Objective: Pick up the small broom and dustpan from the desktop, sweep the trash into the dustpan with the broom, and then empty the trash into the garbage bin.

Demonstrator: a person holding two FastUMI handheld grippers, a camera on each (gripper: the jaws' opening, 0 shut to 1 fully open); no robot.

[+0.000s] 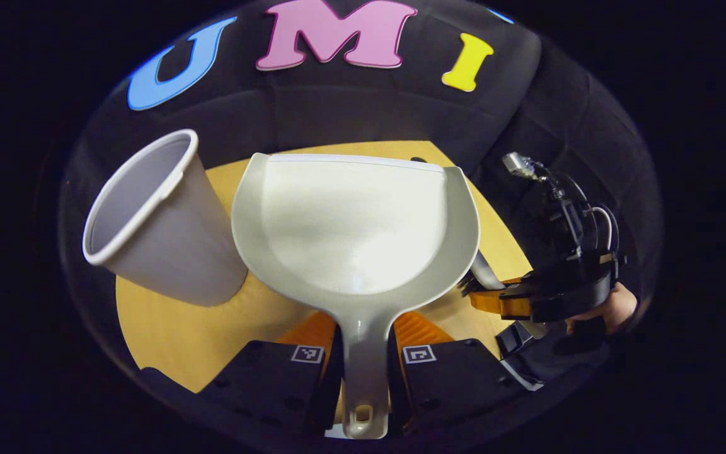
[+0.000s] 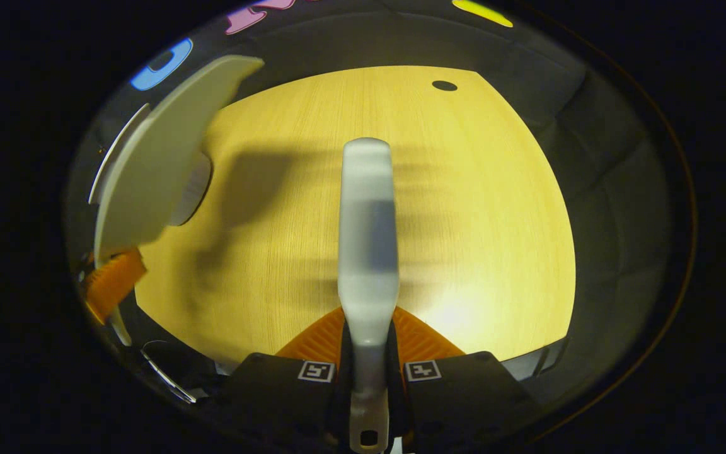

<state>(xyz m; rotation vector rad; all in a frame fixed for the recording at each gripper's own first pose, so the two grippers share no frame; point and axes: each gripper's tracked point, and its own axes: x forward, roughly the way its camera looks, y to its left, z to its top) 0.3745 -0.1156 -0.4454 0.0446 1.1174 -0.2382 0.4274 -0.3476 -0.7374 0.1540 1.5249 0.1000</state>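
My left gripper (image 1: 366,325) is shut on the handle of the pale grey dustpan (image 1: 357,221), which I hold above the wooden table (image 1: 174,328). Its pan faces up and no trash shows inside. The white garbage bin (image 1: 161,227) stands just left of the pan, its mouth open. My right gripper (image 2: 368,321) is shut on the grey broom (image 2: 368,239), which points forward over the table; its bristles are hidden. In the left gripper view, the right gripper (image 1: 495,296) sits at the right, beside the pan's edge. The dustpan (image 2: 155,157) shows side-on at the left of the right gripper view.
A small dark hole (image 2: 444,85) marks the table's far edge. The booth's black cloth wall (image 1: 363,120) closes in behind the table. Bare wood (image 2: 476,208) stretches ahead and to the right of the broom. A hand (image 1: 615,309) holds the right gripper.
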